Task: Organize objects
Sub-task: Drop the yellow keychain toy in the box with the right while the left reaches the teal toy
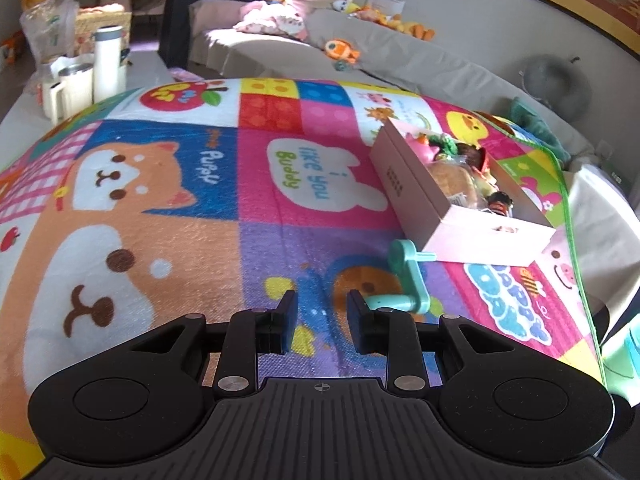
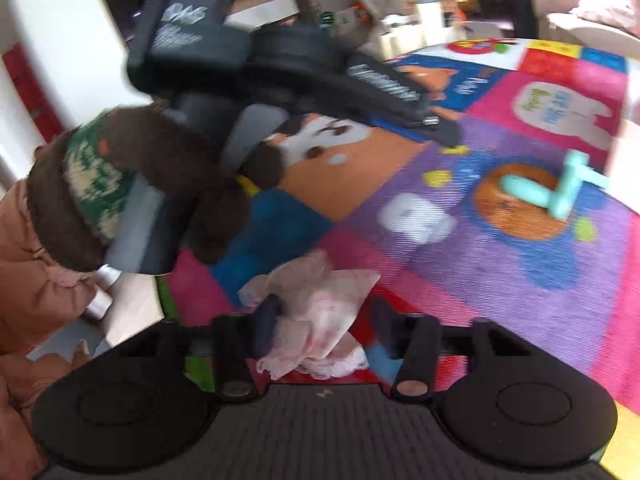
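A colourful cartoon blanket [image 1: 192,208] is lying spread across the tabletop, printed with puppies, a bear and bright squares. The left hand-held gripper [image 1: 322,322] is hovering low over its purple patch, its jaws standing slightly apart with nothing between them. Just beyond its right fingertip, a small teal plastic toy [image 1: 408,280] is lying on the blanket, close to the near end of a pale pink box [image 1: 416,196]. The box is sitting toward the blanket's right edge, holding a jumble of small toys that are hard to tell apart. In the blurred right wrist view, the right hand-held gripper [image 2: 324,320] is pointing down at a crumpled pink-and-white cloth [image 2: 316,316] near the blanket's edge. The cloth is lying between its fingers, but whether the pads are pressing on it cannot be told. A person's brown-gloved hand [image 2: 132,168] is holding the left gripper.
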A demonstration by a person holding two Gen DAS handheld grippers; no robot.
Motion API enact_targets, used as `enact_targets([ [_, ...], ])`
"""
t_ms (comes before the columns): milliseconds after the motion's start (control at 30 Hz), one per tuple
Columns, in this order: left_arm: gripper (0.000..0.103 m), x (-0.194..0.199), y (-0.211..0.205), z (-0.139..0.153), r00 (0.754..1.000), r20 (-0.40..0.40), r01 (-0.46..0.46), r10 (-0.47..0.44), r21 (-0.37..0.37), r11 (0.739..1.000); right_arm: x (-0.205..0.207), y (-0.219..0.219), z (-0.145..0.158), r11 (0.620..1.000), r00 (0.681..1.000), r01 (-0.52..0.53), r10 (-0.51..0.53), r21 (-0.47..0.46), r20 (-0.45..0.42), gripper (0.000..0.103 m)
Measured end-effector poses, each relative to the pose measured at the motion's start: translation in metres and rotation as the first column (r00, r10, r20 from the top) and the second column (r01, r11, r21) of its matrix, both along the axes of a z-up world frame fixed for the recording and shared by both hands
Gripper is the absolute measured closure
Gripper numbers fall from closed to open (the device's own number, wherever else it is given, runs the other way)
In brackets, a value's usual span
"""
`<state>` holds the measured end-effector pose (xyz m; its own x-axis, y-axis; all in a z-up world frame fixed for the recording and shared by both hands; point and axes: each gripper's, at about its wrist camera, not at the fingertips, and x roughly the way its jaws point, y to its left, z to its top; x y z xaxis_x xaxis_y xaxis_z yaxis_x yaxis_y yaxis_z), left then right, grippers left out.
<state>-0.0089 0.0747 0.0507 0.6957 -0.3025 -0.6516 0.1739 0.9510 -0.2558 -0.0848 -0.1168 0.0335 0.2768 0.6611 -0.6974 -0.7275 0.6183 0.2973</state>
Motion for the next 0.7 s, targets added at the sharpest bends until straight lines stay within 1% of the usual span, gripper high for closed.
enact_targets([
  [33, 0.073, 0.001, -0.001, -0.001, 1.000, -0.002, 0.003, -0.003, 0.001, 1.000, 0.003, -0.008, 0.001, 0.999, 0.999, 0.038, -0.038, -0.004, 0.011, 0.063],
  [100, 0.073, 0.002, -0.003, -0.003, 1.000, -0.004, 0.008, -0.008, 0.001, 1.000, 0.009, -0.027, 0.006, 0.990, 0.989, 0.138, -0.136, -0.020, 0.049, 0.064],
  [167, 0.073, 0.002, -0.005, -0.004, 1.000, -0.005, 0.010, -0.010, -0.002, 1.000, 0.019, -0.050, 0.009, 0.968, 0.966, 0.247, -0.245, -0.028, 0.080, 0.064],
  [200, 0.073, 0.002, -0.006, -0.004, 1.000, -0.003, 0.013, -0.013, -0.001, 1.000, 0.023, -0.060, 0.009, 0.951, 0.948, 0.308, -0.303, -0.039, 0.101, 0.064],
  [267, 0.073, 0.001, -0.011, -0.003, 1.000, 0.004, 0.028, -0.028, 0.006, 1.000, 0.031, -0.083, 0.010, 0.900, 0.894, 0.429, -0.411, -0.075, 0.178, 0.063],
  [333, 0.073, 0.000, -0.018, -0.003, 0.998, 0.017, 0.062, -0.062, 0.016, 0.998, 0.032, -0.097, 0.011, 0.841, 0.822, 0.532, -0.484, -0.101, 0.299, 0.062],
  [367, 0.073, -0.001, -0.023, -0.003, 0.996, 0.023, 0.087, -0.087, 0.022, 0.996, 0.034, -0.109, 0.011, 0.814, 0.788, 0.572, -0.510, -0.105, 0.346, 0.057],
  [400, 0.073, -0.002, -0.029, -0.003, 0.993, 0.027, 0.111, -0.112, 0.030, 0.993, 0.034, -0.115, 0.011, 0.790, 0.760, 0.605, -0.536, -0.099, 0.368, 0.040],
  [433, 0.073, -0.003, -0.035, -0.003, 0.990, 0.032, 0.133, -0.135, 0.040, 0.990, 0.034, -0.122, 0.010, 0.771, 0.735, 0.633, -0.567, -0.075, 0.372, 0.022],
  [467, 0.073, -0.005, -0.042, -0.004, 0.987, 0.038, 0.155, -0.157, 0.056, 0.986, 0.033, -0.130, 0.010, 0.752, 0.709, 0.658, -0.603, -0.036, 0.365, 0.016],
  [500, 0.073, -0.006, -0.049, -0.004, 0.984, 0.044, 0.170, -0.173, 0.072, 0.983, 0.032, -0.136, 0.008, 0.739, 0.691, 0.674, -0.630, -0.001, 0.354, 0.013],
  [567, 0.073, -0.005, -0.062, -0.005, 0.981, 0.051, 0.184, -0.190, 0.099, 0.978, 0.033, -0.150, 0.003, 0.715, 0.667, 0.697, -0.671, 0.048, 0.324, 0.011],
  [633, 0.073, 0.000, -0.072, -0.008, 0.981, 0.053, 0.182, -0.189, 0.110, 0.977, 0.030, -0.158, -0.001, 0.689, 0.642, 0.719, -0.710, 0.094, 0.291, 0.002],
  [700, 0.073, 0.005, -0.081, -0.009, 0.980, 0.062, 0.178, -0.187, 0.122, 0.976, 0.027, -0.163, -0.004, 0.671, 0.625, 0.731, -0.731, 0.123, 0.273, 0.002],
])
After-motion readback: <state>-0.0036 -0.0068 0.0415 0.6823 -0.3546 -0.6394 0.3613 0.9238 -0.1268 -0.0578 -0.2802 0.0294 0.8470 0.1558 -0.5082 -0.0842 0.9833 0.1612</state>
